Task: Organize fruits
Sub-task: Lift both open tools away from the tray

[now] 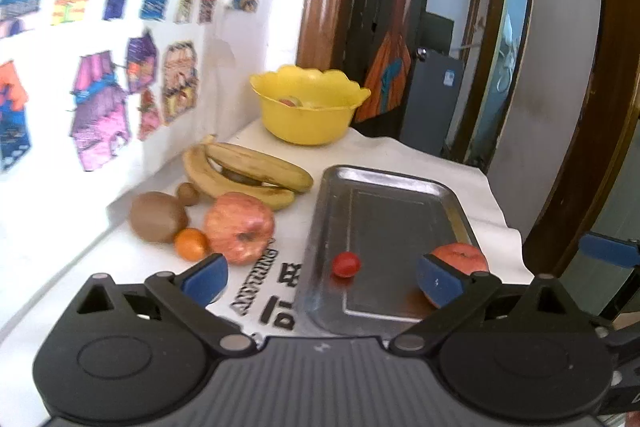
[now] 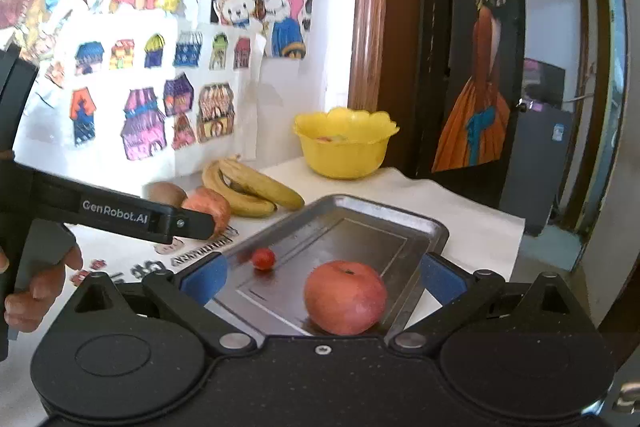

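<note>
Step in hand: filling the metal tray (image 2: 434, 227) with fruit, one piece at a time, by the look of it; two pieces in, more waiting on the cloth.
Right gripper (image 2: 320, 281): jaws spread wide, nothing gripped; hovering low over the near end of the tray, red apple (image 2: 345, 297) sitting between the blue pads but clear of both.
Left gripper (image 1: 322, 281): wide open too, empty; poised over the tray's near left edge, aimed toward the loose fruit.
Already on the tray: that red apple at the near right corner; cherry tomato (image 1: 346, 264) near the left rim, well apart from the apple.
Waiting on the white cloth (image 1: 400, 155): second apple (image 1: 240, 227) just left of the tray, small orange (image 1: 191, 243) touching its left side, kiwi (image 1: 158, 215) behind the orange, a smaller brown fruit (image 1: 188, 193) further back, bananas (image 1: 244, 171) curved along the wall side.
Yellow bowl (image 1: 308, 119): far end of the table, some fruit inside, kind unclear.
Next move, a guess: left gripper out to the second apple, nearest and easiest; jaws needing nearly full width to straddle it, square over the middle, without nudging the orange against it.
Watch for: round fruit rolling on the smooth tray floor when set down.
</note>
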{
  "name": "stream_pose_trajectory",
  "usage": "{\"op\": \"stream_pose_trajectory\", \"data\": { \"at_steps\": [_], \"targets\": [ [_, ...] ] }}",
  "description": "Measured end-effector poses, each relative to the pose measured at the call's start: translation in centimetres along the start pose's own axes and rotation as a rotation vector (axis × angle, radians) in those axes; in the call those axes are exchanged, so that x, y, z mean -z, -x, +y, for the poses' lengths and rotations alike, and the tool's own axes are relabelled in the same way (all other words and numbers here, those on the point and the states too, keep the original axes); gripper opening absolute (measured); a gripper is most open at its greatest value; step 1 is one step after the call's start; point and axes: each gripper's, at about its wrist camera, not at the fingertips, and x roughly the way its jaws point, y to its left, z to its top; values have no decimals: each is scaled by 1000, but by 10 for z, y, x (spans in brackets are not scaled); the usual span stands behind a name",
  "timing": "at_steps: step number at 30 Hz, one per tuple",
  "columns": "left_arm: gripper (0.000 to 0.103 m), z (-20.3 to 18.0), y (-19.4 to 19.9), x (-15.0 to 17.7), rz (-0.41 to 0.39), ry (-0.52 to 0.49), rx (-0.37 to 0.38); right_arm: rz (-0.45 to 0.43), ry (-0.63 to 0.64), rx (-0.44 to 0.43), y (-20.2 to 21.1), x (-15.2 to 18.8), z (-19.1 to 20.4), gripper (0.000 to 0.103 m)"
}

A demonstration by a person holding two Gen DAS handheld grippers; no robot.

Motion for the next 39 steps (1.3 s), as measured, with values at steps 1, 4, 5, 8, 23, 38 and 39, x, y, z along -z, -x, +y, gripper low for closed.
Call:
{"op": "stream_pose_trajectory", "data": {
  "at_steps": [1,4,5,8,23,38,39],
  "targets": [
    [102,3,9,2,-10,0,-5,-6,-7,6,8,0,4,102],
    [102,13,30,7,-33,4,-15,-6,-22,24,28,1,18,102],
    [102,17,37,10,-38,6,-16,-3,-24,31,34,2,23,102],
    [102,27,54,16,-46,5,-24,17,-36,56,49,5,40,102],
    [103,89,93,45,-19,7,-140,127,-74,-26,56,13,121,102],
    [103,120,69,34,6,-51,-173,133,-63,-239,-3,-24,126,102],
    [103,120,64,32,7,-57,-170,128,-43,-239,-12,-29,121,102]
  ]
}}
